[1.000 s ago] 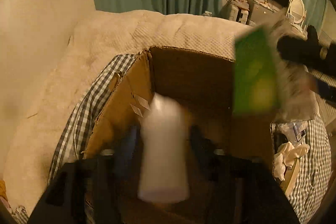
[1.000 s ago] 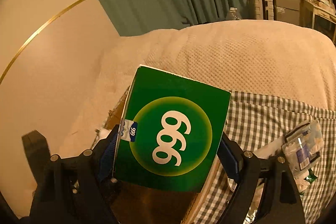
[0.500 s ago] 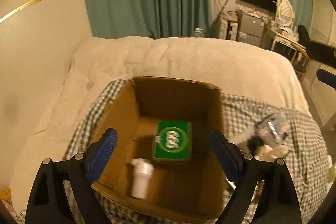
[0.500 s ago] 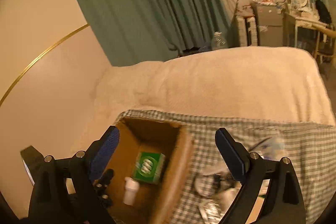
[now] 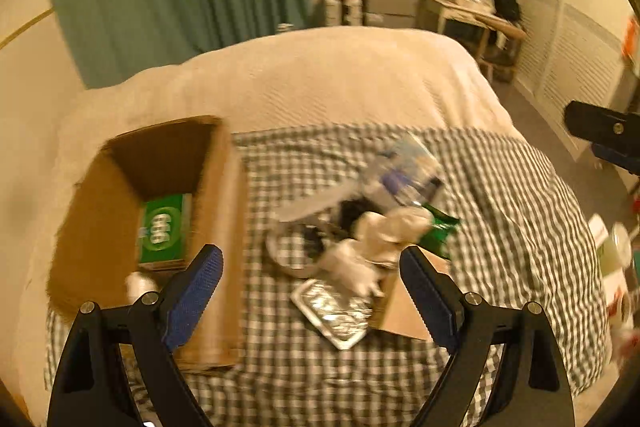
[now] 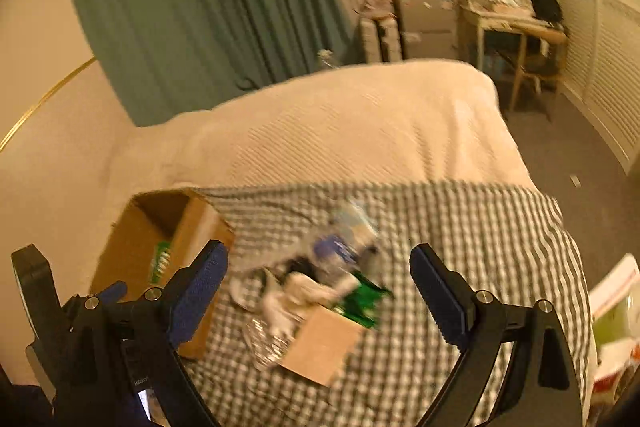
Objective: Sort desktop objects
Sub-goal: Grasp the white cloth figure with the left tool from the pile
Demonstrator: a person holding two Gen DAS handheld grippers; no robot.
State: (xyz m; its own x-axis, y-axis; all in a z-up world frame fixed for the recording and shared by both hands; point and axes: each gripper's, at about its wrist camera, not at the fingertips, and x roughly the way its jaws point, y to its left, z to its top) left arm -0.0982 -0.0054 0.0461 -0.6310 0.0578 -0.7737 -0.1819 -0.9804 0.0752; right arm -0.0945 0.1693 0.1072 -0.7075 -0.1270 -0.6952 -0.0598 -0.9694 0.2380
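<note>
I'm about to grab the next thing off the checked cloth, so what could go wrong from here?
1. The pile is tangled: plastic bag, green packet and foil blister pack overlap, so a claw may drag several at once.
2. Both the left claw and right claw, open and empty, face that pile and could collide.
3. The cardboard box stands close beside the pile and could get knocked.

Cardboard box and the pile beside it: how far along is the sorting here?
Done: green box and white bottle lie inside the cardboard box. In hand: nothing; left gripper and right gripper are open and empty. Left: the blurred pile on the checked cloth.
</note>
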